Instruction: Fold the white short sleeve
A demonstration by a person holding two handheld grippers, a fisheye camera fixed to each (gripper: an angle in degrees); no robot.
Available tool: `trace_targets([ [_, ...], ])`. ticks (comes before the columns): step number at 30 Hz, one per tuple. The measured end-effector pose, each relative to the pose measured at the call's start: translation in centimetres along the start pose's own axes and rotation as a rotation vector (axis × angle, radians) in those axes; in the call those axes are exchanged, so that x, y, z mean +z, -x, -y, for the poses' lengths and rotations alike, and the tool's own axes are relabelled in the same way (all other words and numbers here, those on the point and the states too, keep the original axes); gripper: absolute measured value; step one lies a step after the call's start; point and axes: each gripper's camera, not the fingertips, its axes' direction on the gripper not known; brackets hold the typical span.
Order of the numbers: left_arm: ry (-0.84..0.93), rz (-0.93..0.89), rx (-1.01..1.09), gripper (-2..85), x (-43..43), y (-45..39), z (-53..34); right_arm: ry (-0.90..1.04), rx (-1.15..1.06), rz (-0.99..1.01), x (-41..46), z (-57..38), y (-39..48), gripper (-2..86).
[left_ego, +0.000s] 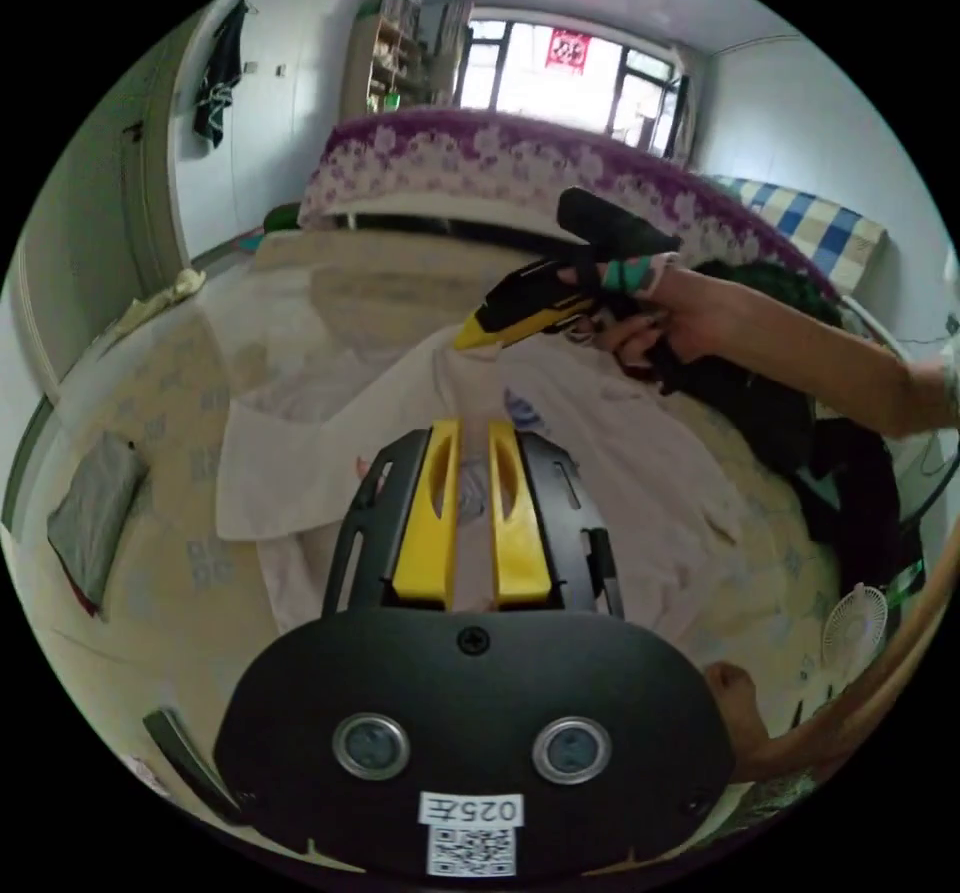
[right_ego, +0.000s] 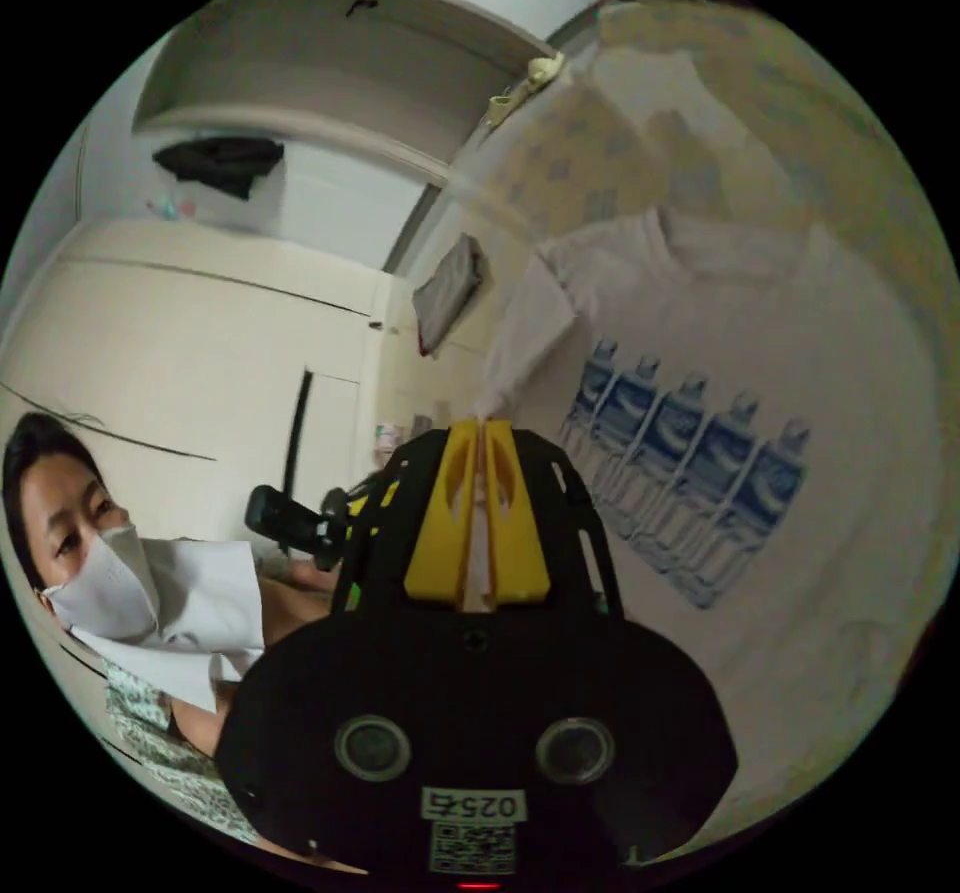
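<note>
White short sleeve (left_ego: 330,413) lies spread on the pale patterned bed (left_ego: 170,413), a purple floral headboard (left_ego: 500,158) and bright window (left_ego: 560,73) behind. The left gripper (left_ego: 474,453) hovers over it, jaws slightly parted, gripping nothing. The right gripper (right_ego: 483,433) has jaws clenched on the shirt's edge near the printed bottles (right_ego: 690,493).

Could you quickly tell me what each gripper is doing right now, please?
Left gripper: jaws slightly apart, open above the white shirt.
Right gripper: shut on a fold of the white shirt.
</note>
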Motion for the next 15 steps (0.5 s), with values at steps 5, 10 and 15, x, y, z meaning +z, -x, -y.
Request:
trace_targets([
  [5, 0.146, 0.117, 0.049, 1.2, 6.8, 0.4, 0.2, 0.156, 0.060, -0.277, -5.9, 3.5, -3.8, -0.8],
  [10, 0.372, 0.131, -0.250, 0.8, 14.9, 7.1, -3.1, 0.191, 0.342, -0.319, -4.6, 2.3, -17.0, -0.8],
  [15, 0.375, 0.240, -0.391, 0.4, 15.7, 13.1, -2.0, -0.069, 0.616, 0.066, -3.1, -3.7, -26.0, -0.8],
])
